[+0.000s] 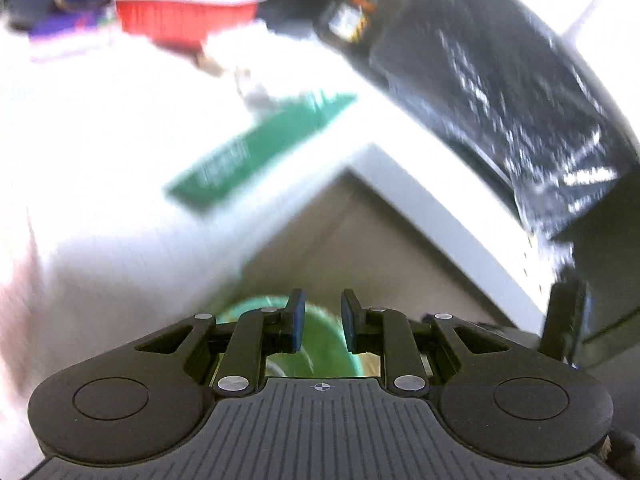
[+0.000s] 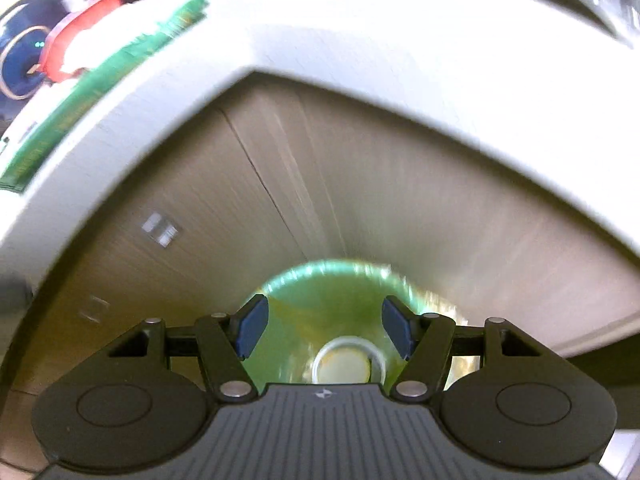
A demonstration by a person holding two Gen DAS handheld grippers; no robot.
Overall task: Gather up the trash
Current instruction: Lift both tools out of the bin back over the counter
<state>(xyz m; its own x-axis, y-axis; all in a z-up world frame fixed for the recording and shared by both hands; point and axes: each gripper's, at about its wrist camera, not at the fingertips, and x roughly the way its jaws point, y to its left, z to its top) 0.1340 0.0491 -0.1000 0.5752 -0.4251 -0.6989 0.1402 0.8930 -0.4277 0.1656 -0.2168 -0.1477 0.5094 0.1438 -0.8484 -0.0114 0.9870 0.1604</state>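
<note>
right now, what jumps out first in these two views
The green bottle seen end-on fills the space between the spread blue pads of the right hand-held gripper. In the left wrist view, a flat green box lies on the white table near its corner, with a red tub at the far edge. A glossy black bag hangs past the table on the right.

Black linkages, blue fingers (image 1: 297, 320), silver screws

Both wrist views downward, sharing table corner (image 1: 372, 152).
</note>
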